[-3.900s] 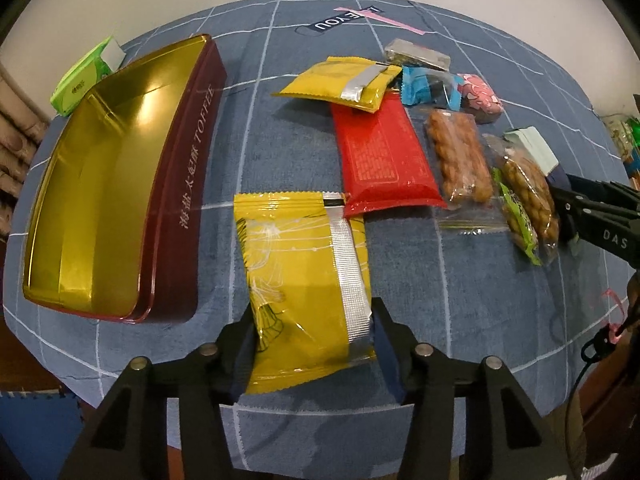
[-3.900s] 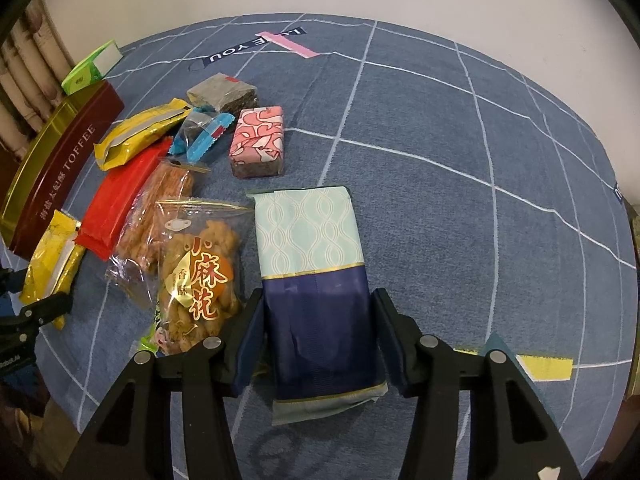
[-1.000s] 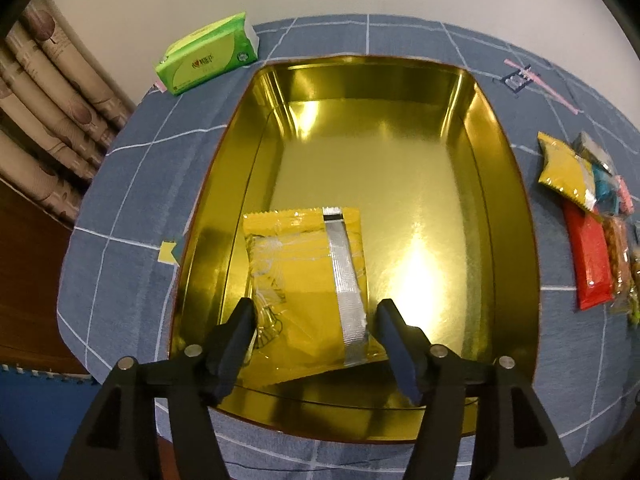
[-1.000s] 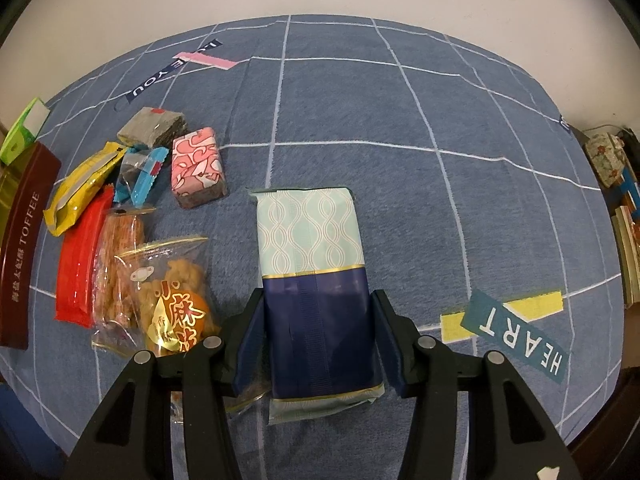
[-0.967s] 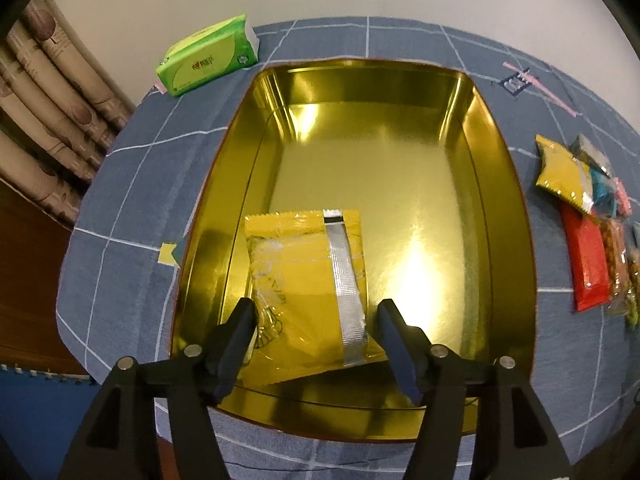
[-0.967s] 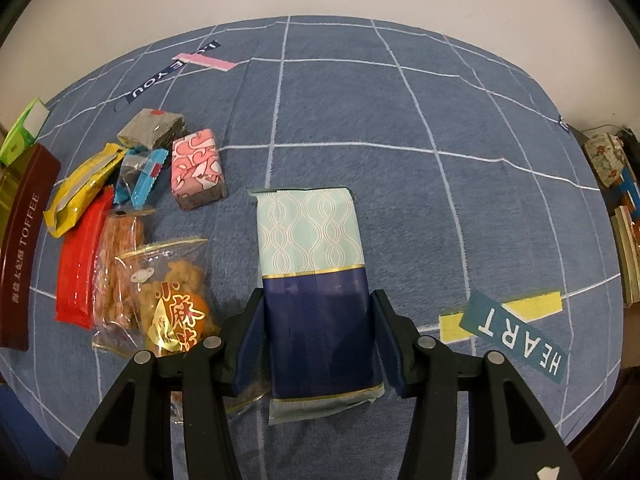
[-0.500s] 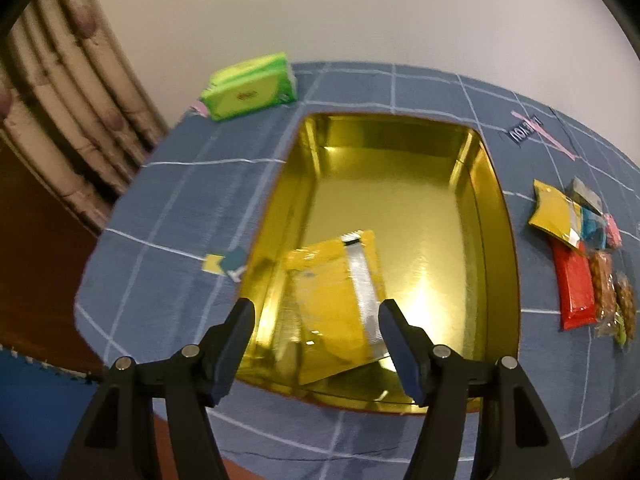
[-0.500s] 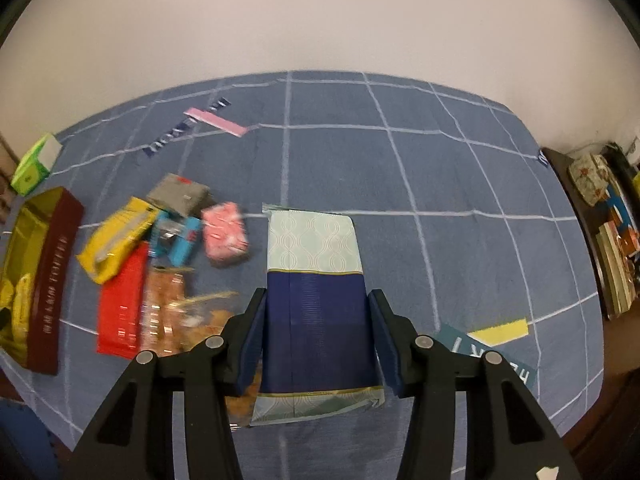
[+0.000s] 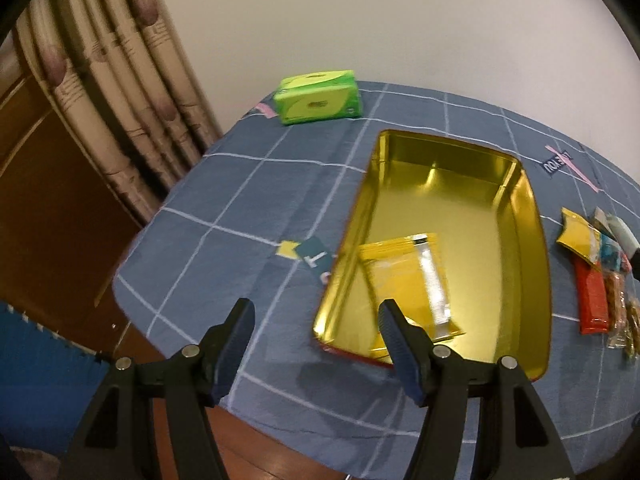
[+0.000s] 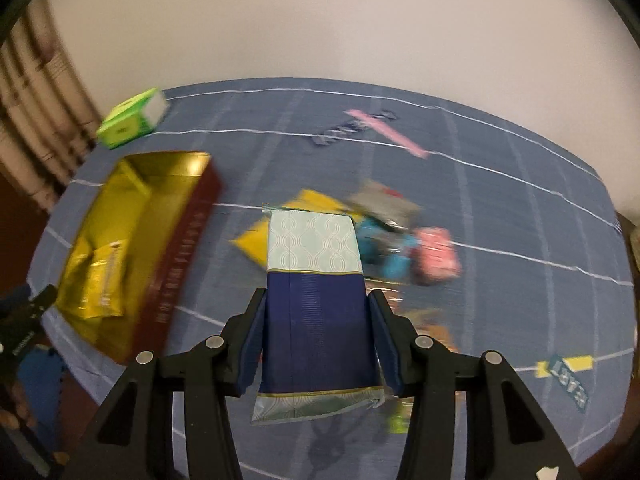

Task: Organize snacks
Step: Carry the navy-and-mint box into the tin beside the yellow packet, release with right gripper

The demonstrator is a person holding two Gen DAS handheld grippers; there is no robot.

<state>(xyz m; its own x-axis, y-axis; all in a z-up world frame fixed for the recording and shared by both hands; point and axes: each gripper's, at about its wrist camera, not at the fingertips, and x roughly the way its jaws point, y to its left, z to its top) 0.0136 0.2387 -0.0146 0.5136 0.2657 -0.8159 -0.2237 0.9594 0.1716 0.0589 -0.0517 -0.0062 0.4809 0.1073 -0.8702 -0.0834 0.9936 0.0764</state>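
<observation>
A gold-lined toffee tin point(image 9: 528, 240) with dark red sides lies open on the blue tablecloth; it also shows in the right wrist view point(image 10: 176, 256). A yellow snack packet point(image 9: 408, 280) lies in its near end, also seen from the right wrist point(image 10: 100, 280). My left gripper point(image 9: 316, 320) is open and empty, raised above the table to the left of the tin's near corner. My right gripper point(image 10: 316, 304) is shut on a navy and pale-teal packet point(image 10: 316, 276), held in the air above the table to the right of the tin.
A green tissue pack point(image 9: 320, 96) sits at the table's far left edge. More snacks lie right of the tin: a yellow packet point(image 9: 578, 238), a red packet point(image 9: 592, 300), a pink one point(image 10: 436, 260). Curtains point(image 9: 112, 92) and a wooden door stand on the left.
My left gripper let go of the yellow packet in the tin, then rose and drew back to the left. My right gripper lifted the navy packet and carried it left toward the tin.
</observation>
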